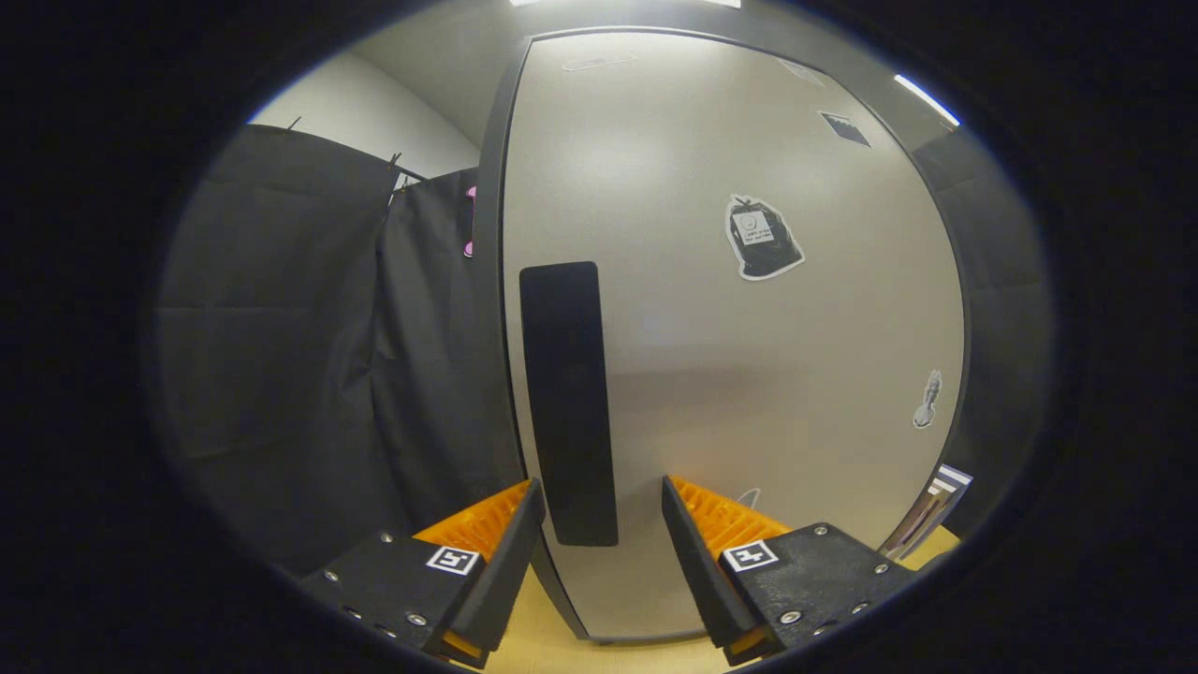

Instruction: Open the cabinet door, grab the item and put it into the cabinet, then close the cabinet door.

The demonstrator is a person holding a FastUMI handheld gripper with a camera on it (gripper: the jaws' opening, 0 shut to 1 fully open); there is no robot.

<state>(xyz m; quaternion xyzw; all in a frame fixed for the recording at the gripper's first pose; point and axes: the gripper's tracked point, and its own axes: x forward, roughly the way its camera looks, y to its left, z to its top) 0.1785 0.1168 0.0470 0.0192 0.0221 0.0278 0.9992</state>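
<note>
A grey cabinet door [749, 374] stands upright straight ahead and looks shut, its dark frame running around it. A tall black handle [569, 402] is set near the door's left edge. My gripper [601, 496] is open, its fingertips to either side of the handle's lower end, close to it but with a gap on both sides. The item to be stored is out of sight.
Black cloth [309, 356] hangs to the left of the cabinet. A light wooden tabletop [543, 627] lies under the fingers. Stickers [763, 239] dot the door. A striped object [936, 510] stands by the cabinet's lower right corner.
</note>
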